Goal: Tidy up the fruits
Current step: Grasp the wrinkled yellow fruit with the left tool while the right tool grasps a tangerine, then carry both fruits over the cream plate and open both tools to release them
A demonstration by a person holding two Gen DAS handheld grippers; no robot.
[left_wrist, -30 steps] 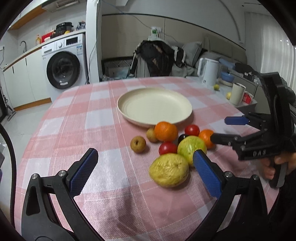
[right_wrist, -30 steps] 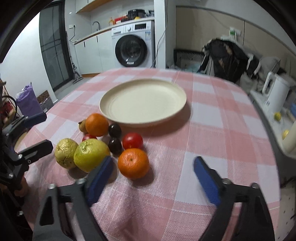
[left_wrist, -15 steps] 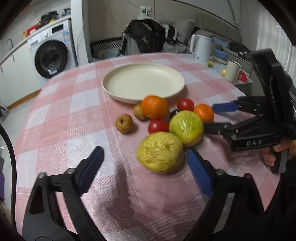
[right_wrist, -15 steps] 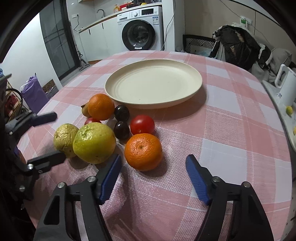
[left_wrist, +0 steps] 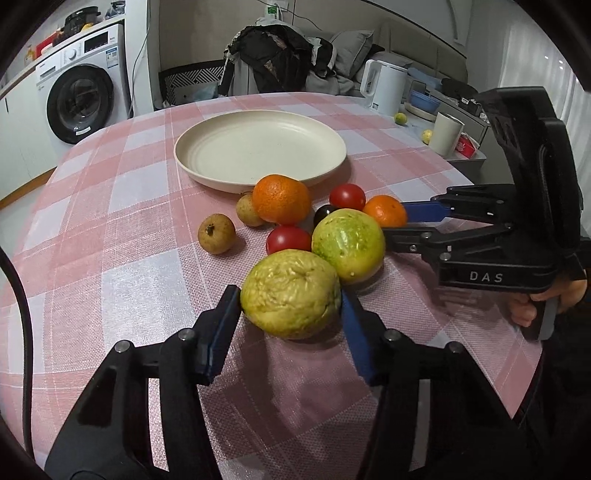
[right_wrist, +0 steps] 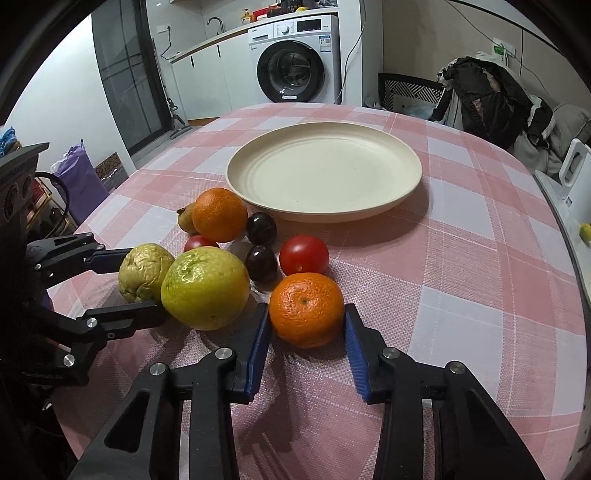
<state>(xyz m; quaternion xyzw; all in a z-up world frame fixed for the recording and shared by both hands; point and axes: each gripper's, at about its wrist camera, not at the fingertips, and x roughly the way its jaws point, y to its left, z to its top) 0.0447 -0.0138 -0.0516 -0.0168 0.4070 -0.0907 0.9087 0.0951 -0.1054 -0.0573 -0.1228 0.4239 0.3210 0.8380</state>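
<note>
Both hand-held grippers have closed in: the left hand-held gripper (left_wrist: 290,314) pinches the wrinkled guava (left_wrist: 290,293), the right hand-held gripper (right_wrist: 306,334) brackets the mandarin (right_wrist: 306,309), contact unclear, both on the tabletop (right_wrist: 461,258). Squeeze gently, lift straight, and carry to the plate (right_wrist: 388,206).

The plate (right_wrist: 402,192) lies bare; a tomato (right_wrist: 303,254) and two plums (right_wrist: 261,228) crowd its near rim.

Pretty lived-in kitchen: washing machine (right_wrist: 291,70) under a white counter (right_wrist: 221,35). Dark glass door (right_wrist: 125,81) on the left, clothes heaped over a chair (left_wrist: 273,59).
</note>
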